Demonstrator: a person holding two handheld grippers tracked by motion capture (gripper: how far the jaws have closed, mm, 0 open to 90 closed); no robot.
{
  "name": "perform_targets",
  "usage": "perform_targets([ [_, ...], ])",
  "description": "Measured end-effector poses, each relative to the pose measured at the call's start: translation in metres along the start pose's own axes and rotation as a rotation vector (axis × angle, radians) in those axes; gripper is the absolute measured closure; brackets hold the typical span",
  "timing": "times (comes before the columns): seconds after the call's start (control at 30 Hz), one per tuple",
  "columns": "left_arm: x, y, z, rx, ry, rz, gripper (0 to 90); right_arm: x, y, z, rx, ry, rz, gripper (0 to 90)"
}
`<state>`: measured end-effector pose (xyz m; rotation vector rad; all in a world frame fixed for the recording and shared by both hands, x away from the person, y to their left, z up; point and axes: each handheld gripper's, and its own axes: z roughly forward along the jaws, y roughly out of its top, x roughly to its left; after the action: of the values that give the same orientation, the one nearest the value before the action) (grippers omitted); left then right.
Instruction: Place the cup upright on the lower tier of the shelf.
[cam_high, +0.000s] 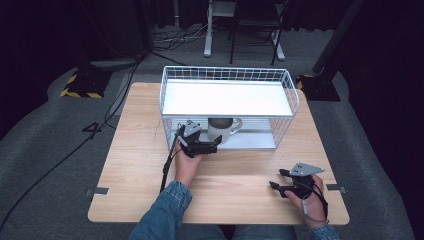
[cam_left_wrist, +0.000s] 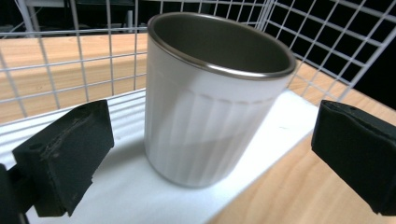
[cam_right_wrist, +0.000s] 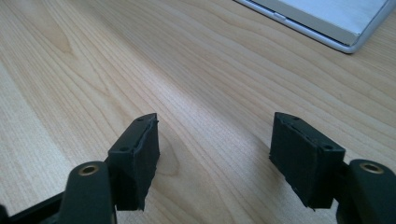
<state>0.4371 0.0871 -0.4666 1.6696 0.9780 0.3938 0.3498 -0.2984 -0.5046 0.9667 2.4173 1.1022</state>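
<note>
Mug (cam_left_wrist: 210, 98), ribbed white cylinder, dark metal rim

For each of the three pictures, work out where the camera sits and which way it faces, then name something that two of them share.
High view: above the person's side, looking forward and down on the table and wire rack; forearms, left gripper, right gripper.
Left gripper view: on the left gripper, facing the mug between open jaws, untouched.
Right gripper view: on the right gripper, looking down at bare wood; jaws open.
Shared: high and left gripper views both show the mug on the rack's white lower shelf.
</note>
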Motion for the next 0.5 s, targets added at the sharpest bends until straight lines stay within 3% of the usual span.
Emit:
perform_targets([
  [0.33, -0.007, -0.001, -0.044, -0.003, -0.01, 0.027, 0.0, -0.001, 0.001, 0.001, 0.0, 0.009, -0.004, 32.8],
  [0.4, -0.012, -0.002, -0.058, 0.005, -0.008, 0.057, 0.0, -0.002, 0.001, 0.001, -0.001, 0.009, -0.007, 32.8],
  [0.5, -0.017, -0.005, -0.07, 0.003, -0.019, 0.072, 0.0, -0.002, 0.002, 0.003, -0.001, 0.015, -0.009, 32.8],
])
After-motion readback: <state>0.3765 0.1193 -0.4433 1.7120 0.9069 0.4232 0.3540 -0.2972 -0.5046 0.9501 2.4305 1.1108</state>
